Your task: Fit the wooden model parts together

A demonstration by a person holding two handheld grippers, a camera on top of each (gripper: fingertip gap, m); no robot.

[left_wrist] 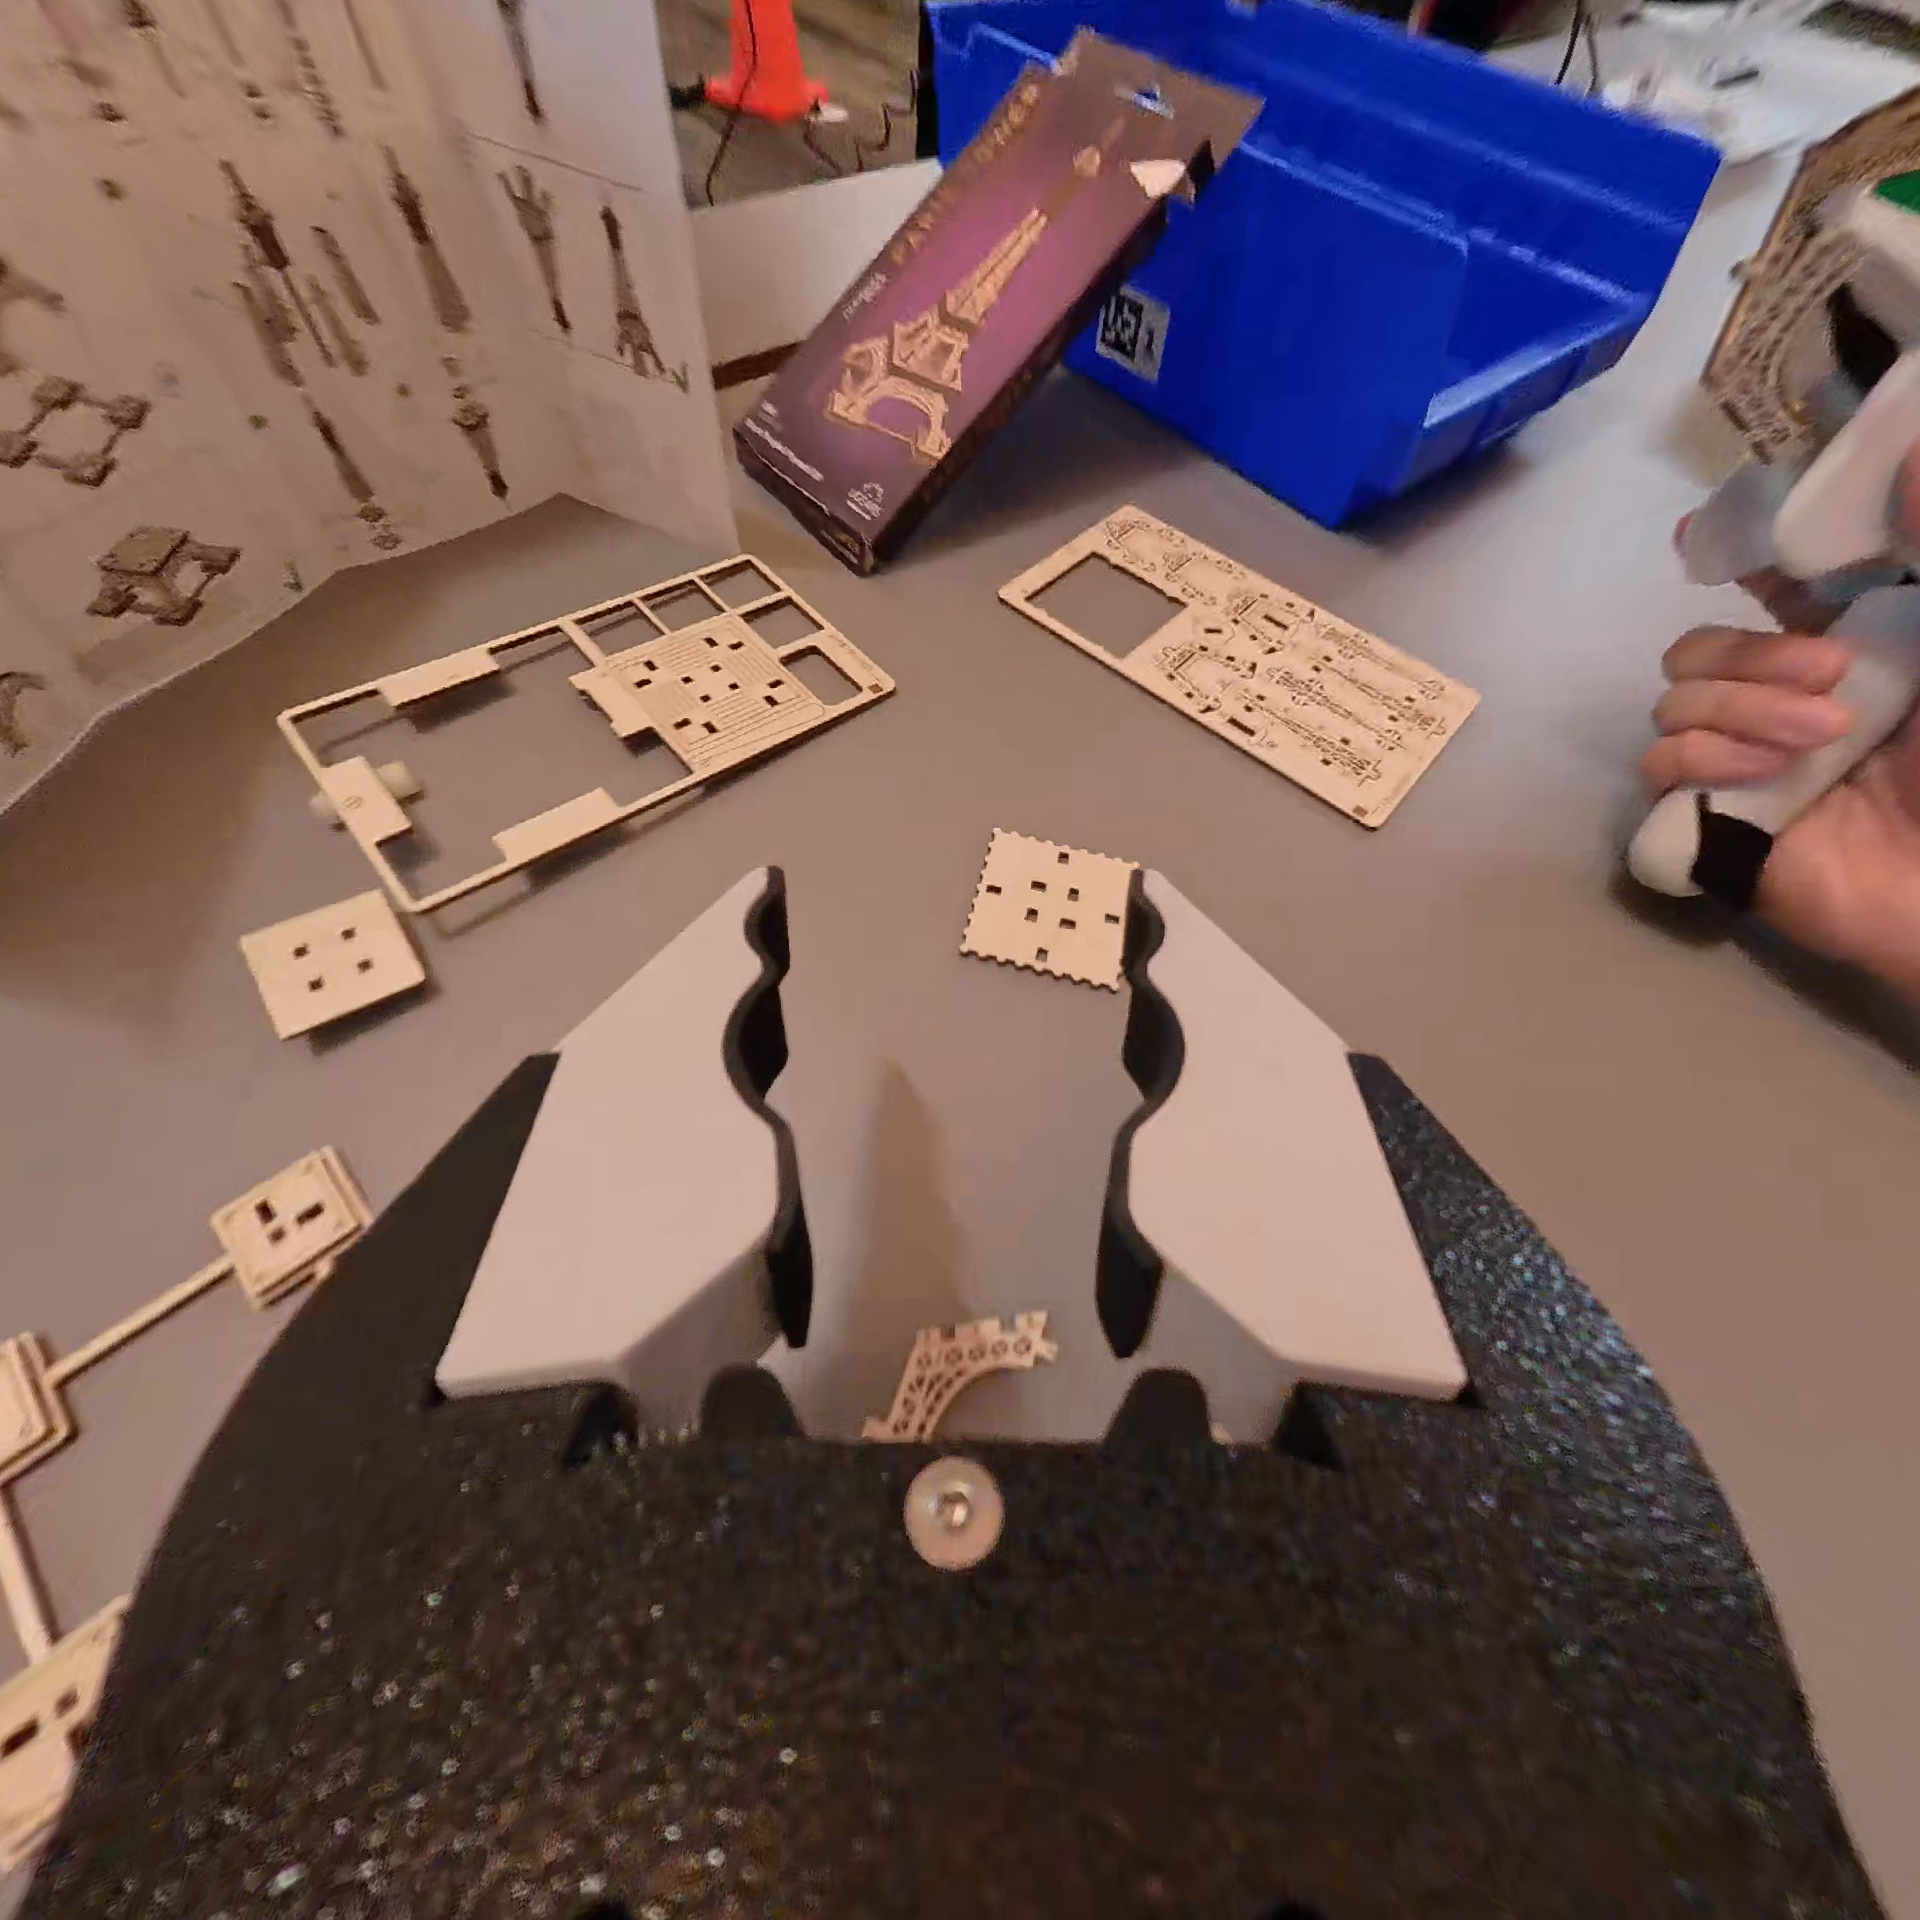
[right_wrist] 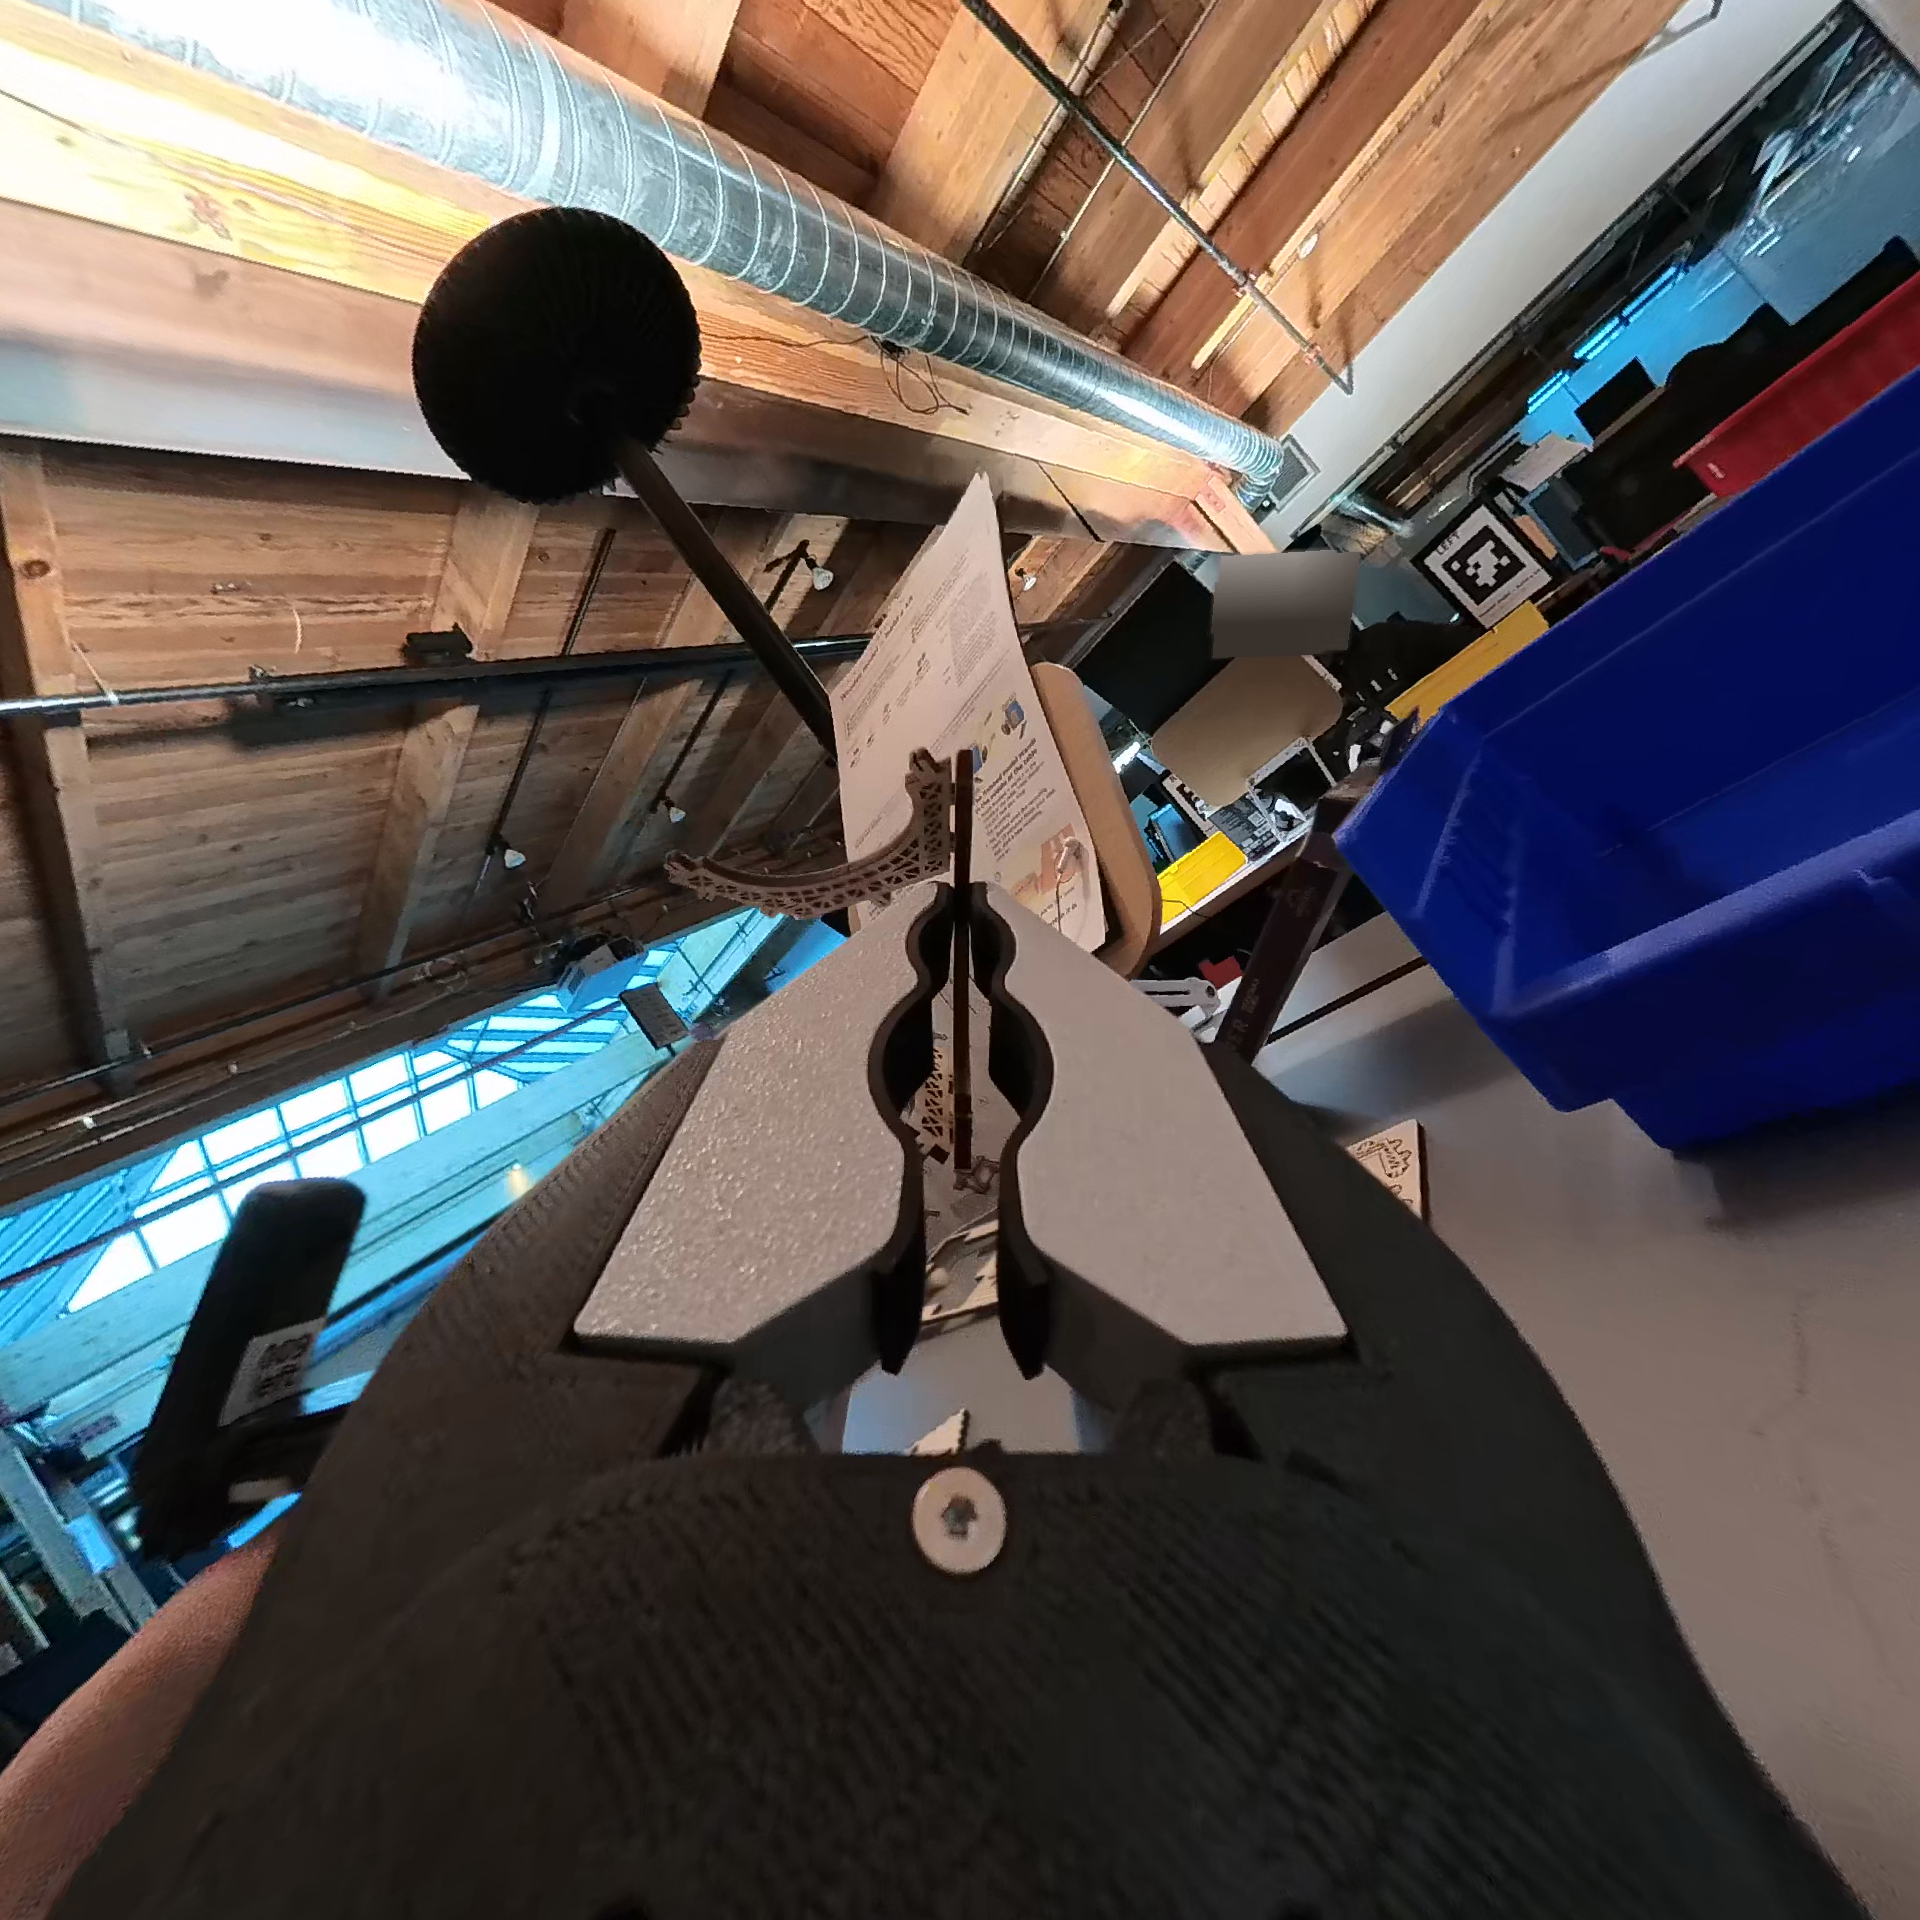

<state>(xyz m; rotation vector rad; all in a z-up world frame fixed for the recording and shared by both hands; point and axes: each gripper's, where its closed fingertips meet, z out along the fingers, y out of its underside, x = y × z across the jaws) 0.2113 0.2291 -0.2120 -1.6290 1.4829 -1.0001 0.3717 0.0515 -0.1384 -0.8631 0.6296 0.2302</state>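
My left gripper (left_wrist: pixel 956 894) is open and empty, low over the grey table (left_wrist: pixel 1351 1091). A toothed square wooden plate with holes (left_wrist: pixel 1049 909) lies just by its right fingertip. A lattice arch piece (left_wrist: pixel 961 1371) lies on the table under the finger bases. A smaller square plate (left_wrist: pixel 332 961) lies to the left. My right gripper (right_wrist: pixel 966 899) is shut on a wooden assembly, tilted up toward the ceiling: a thin panel seen edge-on (right_wrist: pixel 964 821) with a curved lattice arch (right_wrist: pixel 831 878) sticking out to the left. In the left wrist view this assembly (left_wrist: pixel 1766 343) is blurred at the right edge.
A punched-out frame sheet (left_wrist: pixel 582 717) and a part sheet (left_wrist: pixel 1247 660) lie ahead. A dark kit box (left_wrist: pixel 997 301) leans on a blue bin (left_wrist: pixel 1351 260). An instruction sheet (left_wrist: pixel 312 312) stands at left. Joined wooden parts (left_wrist: pixel 281 1226) lie at lower left. A hand (left_wrist: pixel 1787 748) is at right. To reach the lattice arch piece (left_wrist: pixel 961 1371) in a straight line is about 11 centimeters for my left fingers, about 35 centimeters for my right.
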